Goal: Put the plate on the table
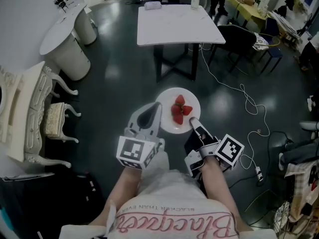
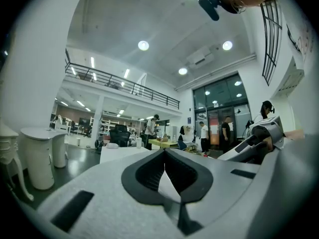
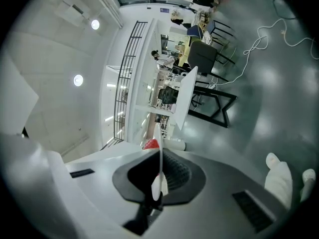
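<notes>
I look down on a dark glossy floor (image 1: 114, 83): white square table (image 1: 174, 26) ahead, ornate white chair (image 1: 40, 113) left, round ceiling lights (image 2: 143, 45) over a railed mezzanine (image 2: 119, 83).

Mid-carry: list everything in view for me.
plate: one, white, held over the floor between both grippers
strawberries: about three, red, on the plate
table: one, white top, dark legs, ahead
cup: one, pale, on the table's far edge
round stands: two, white, far left
ornate chair: one, cream, left
cable: white, floor at right
left gripper: grey, shut on the plate's left rim
right gripper: dark, shut on the plate's near rim
</notes>
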`<action>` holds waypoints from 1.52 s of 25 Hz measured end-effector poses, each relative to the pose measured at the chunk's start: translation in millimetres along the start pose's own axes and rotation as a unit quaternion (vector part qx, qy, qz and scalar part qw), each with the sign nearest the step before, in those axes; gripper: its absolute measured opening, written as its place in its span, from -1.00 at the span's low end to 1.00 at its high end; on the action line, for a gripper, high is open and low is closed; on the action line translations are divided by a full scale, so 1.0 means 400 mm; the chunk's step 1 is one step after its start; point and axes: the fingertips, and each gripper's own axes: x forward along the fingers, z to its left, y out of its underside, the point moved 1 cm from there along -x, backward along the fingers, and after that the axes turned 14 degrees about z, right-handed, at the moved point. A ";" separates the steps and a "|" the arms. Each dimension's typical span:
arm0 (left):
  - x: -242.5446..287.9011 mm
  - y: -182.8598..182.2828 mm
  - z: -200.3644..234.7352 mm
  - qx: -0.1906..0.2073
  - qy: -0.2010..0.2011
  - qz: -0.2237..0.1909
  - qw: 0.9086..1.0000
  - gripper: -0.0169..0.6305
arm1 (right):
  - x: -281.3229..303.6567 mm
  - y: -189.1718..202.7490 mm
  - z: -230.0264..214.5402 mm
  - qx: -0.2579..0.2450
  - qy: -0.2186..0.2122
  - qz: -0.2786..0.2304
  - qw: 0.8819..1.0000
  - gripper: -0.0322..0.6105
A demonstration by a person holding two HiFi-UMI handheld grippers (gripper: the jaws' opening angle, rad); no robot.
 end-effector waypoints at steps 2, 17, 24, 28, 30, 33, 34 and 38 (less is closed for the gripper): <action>0.040 -0.007 0.039 -0.008 0.003 0.002 1.000 -0.94 | 0.041 -0.028 0.007 -0.002 0.001 0.000 1.000 -0.87; 0.328 -0.118 0.311 0.013 0.047 0.004 0.999 -0.94 | 0.363 -0.253 0.054 0.000 0.023 -0.036 0.999 -0.87; 0.388 -0.126 0.371 0.005 0.055 -0.001 0.998 -0.94 | 0.440 -0.300 0.055 -0.007 0.029 -0.041 0.999 -0.87; 0.423 -0.117 0.408 -0.003 0.053 0.003 0.999 -0.94 | 0.476 -0.323 0.044 -0.006 0.034 -0.041 0.999 -0.87; 0.444 -0.116 0.429 -0.006 0.052 0.003 0.999 -0.94 | 0.500 -0.340 0.037 -0.003 0.038 -0.039 0.999 -0.87; 0.482 -0.117 0.456 -0.008 0.050 0.006 0.999 -0.94 | 0.532 -0.373 0.032 0.000 0.038 -0.039 0.999 -0.87; 0.495 -0.119 0.464 -0.007 0.048 0.007 0.999 -0.94 | 0.541 -0.386 0.031 -0.001 0.038 -0.039 0.999 -0.87; 0.554 -0.136 0.495 -0.008 0.039 0.006 0.999 -0.94 | 0.583 -0.449 0.031 -0.003 0.032 -0.034 0.999 -0.87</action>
